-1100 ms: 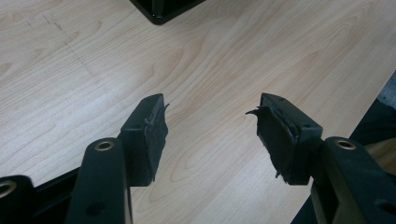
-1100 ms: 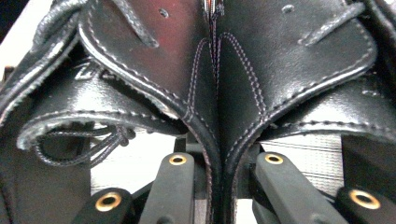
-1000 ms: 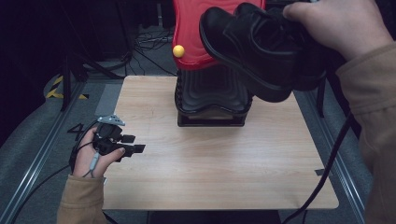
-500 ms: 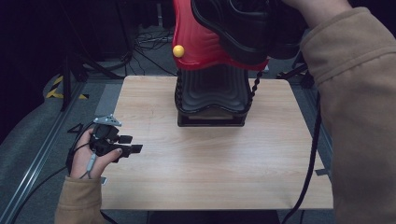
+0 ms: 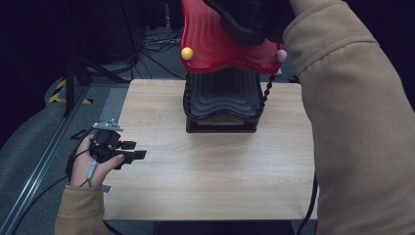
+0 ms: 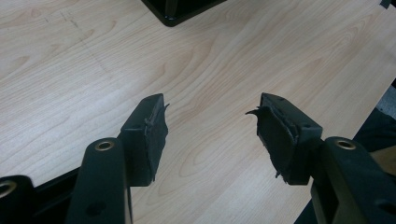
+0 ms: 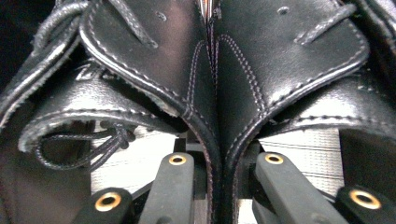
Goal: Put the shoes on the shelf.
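Observation:
A pair of black leather lace-up shoes (image 7: 210, 70) is pinched together by its inner sides between the jaws of my right gripper (image 7: 224, 161), which is shut on them. In the high view the shoes (image 5: 244, 19) hang at the top edge, just over the red top shelf (image 5: 215, 49) of a shoe rack, under a tan-sleeved arm. My left gripper (image 5: 139, 155) is held low over the table's left side, open, with nothing between its jaws (image 6: 212, 126).
The rack's black lower tier (image 5: 222, 98) stands at the back middle of the wooden table (image 5: 215, 171); its corner (image 6: 177, 9) shows in the left gripper view. Yellow and pink knobs cap the red shelf's corners. Cables lie on the floor behind.
The right hand has carried the shoes left and farther back, from beside the rack to over its red shelf. The left gripper has barely moved.

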